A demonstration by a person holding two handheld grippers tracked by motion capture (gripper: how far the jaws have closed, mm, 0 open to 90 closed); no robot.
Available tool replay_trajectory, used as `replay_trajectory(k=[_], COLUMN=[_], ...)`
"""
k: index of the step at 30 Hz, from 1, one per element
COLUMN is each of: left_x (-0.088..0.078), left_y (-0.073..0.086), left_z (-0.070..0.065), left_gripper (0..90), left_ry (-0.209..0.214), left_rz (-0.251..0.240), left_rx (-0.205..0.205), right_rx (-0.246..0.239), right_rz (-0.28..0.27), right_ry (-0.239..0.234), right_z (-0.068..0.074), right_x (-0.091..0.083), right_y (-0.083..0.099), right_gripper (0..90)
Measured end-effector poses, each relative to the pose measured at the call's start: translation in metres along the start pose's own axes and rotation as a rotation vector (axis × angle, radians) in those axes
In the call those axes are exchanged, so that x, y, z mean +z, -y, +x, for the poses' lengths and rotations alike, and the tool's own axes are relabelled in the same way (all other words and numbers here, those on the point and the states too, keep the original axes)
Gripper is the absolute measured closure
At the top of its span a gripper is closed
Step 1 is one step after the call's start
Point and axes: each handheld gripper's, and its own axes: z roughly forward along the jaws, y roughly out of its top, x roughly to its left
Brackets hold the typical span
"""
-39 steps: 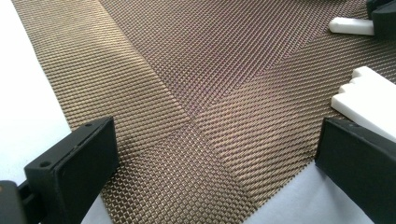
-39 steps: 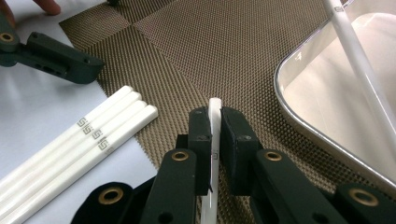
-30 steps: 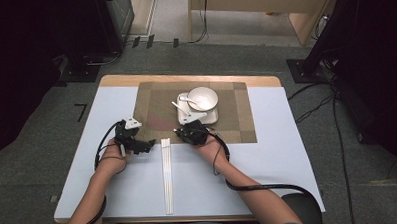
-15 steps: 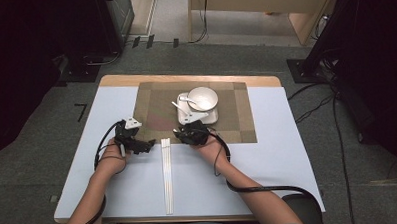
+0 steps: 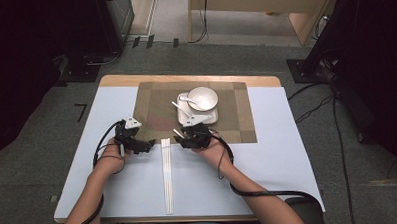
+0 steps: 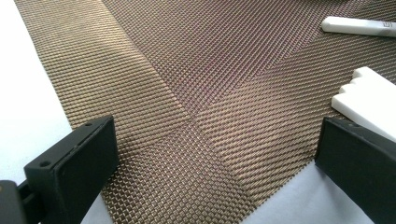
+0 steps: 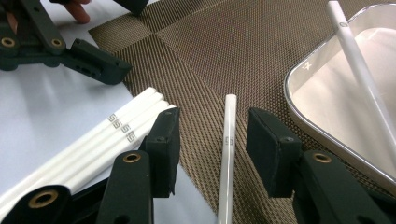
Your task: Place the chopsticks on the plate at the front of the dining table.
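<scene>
The right gripper (image 7: 212,133), jaws just opened apart, straddled without gripping a slim white plastic chopstick (image 7: 228,154) on the brown woven placemat (image 7: 201,51), while the left gripper (image 6: 215,158) stood wide and empty.

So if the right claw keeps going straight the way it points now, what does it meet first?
Probably the single white chopstick lying between its open jaws on the woven placemat; farther along that line just mat, though depth is hard to judge.

White-topped table (image 5: 283,154) with a wooden far edge, set on grey carpeted floor (image 5: 33,163), light wooden furniture (image 5: 263,9) seen beyond the table, black stands (image 5: 329,42) and cables at both far corners, surroundings left dark.
</scene>
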Motion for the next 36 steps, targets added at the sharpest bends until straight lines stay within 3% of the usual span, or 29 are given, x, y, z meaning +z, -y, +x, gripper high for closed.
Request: replay_trajectory(k=[8, 36], left_x=[0.0, 0.0], left_y=[0.0, 0.0], left_z=[0.0, 0.0], left_gripper=[0.0, 0.0], left_ry=[0.001, 0.001], left_rz=[0.002, 0.004], left_rx=[0.0, 0.0], right_rx=[0.038, 0.062], right_rz=[-0.008, -0.021], right_ry=[-0.013, 0.001], right_z=[-0.002, -0.001], right_x=[-0.006, -0.026], right_y=[0.005, 0.016], right_gripper=[54.2, 59.0])
